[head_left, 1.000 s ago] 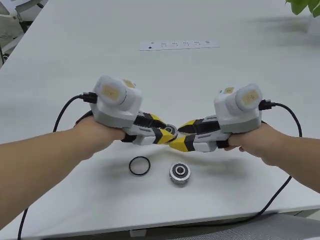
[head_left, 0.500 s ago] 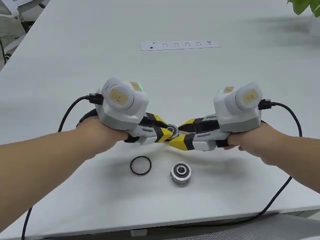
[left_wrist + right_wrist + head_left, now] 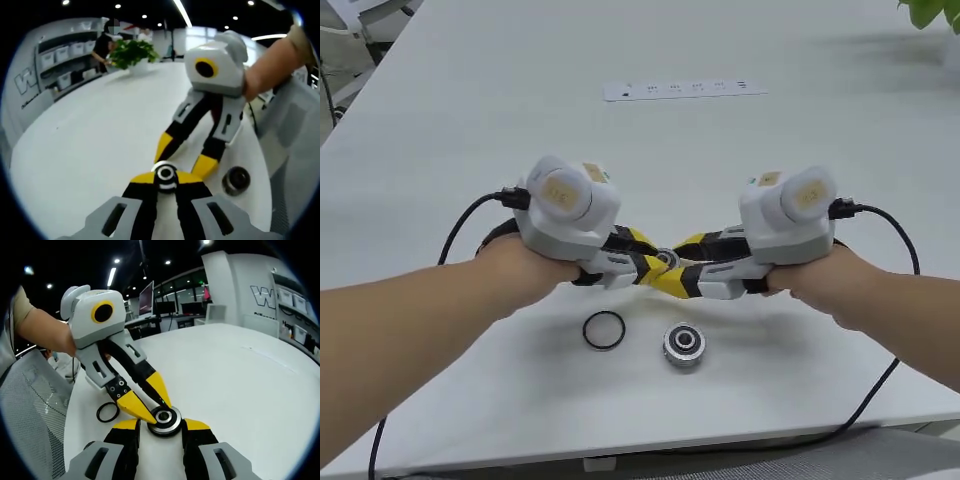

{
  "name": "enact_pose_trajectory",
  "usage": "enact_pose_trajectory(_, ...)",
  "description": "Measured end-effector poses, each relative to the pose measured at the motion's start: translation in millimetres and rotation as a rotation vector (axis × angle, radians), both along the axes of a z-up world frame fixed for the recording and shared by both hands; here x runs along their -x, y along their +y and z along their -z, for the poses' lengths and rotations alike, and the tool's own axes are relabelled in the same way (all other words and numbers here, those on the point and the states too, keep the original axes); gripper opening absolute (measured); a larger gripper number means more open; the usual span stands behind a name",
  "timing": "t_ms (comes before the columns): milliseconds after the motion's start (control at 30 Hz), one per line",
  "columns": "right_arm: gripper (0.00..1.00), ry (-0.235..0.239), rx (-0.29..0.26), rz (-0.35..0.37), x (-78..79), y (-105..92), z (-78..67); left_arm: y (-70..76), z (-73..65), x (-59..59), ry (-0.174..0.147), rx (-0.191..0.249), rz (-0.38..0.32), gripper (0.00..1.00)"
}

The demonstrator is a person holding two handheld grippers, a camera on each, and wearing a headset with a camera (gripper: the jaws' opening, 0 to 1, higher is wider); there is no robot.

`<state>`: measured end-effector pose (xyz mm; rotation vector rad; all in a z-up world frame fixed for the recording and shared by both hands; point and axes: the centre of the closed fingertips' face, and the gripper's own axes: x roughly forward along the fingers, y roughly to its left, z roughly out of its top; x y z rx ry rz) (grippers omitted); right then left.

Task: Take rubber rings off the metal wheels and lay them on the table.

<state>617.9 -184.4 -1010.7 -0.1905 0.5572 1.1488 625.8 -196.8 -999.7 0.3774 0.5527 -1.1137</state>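
One rubber ring [image 3: 604, 330] lies beside a second wheel [image 3: 684, 343] on the table [image 3: 470, 120].

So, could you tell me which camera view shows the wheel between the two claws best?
The right gripper view: the wheel is large and face-on there. The left gripper view shows it smaller; the head view, a tiny glimpse.

This looks like an open-plan office or a tech lab. A long white table [image 3: 520, 120] has a power socket strip [image 3: 685, 90] set into its top, and a grey mesh chair [image 3: 30, 405] stands at its edge. Computer monitors [image 3: 149, 297] sit on desks behind it. Shelves of white storage bins [image 3: 62, 55] line one wall, near large wall lettering [image 3: 263, 297]. There is a potted plant [image 3: 131, 51] under recessed ceiling spotlights [image 3: 118, 6].
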Motion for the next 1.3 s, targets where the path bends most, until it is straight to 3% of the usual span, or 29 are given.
enact_pose_trajectory(300, 0.25, -0.033, 0.036, 0.000, -3.4, -5.0, 2.2, 0.3, 0.9, -1.0, -0.001, 0.002, -0.001, 0.14)
enact_pose_trajectory(1300, 0.18, -0.045, 0.066, -0.009, 5.3, -12.0, 0.9, -1.6, -0.6, 2.7, -0.001, 0.017, -0.017, 0.13)
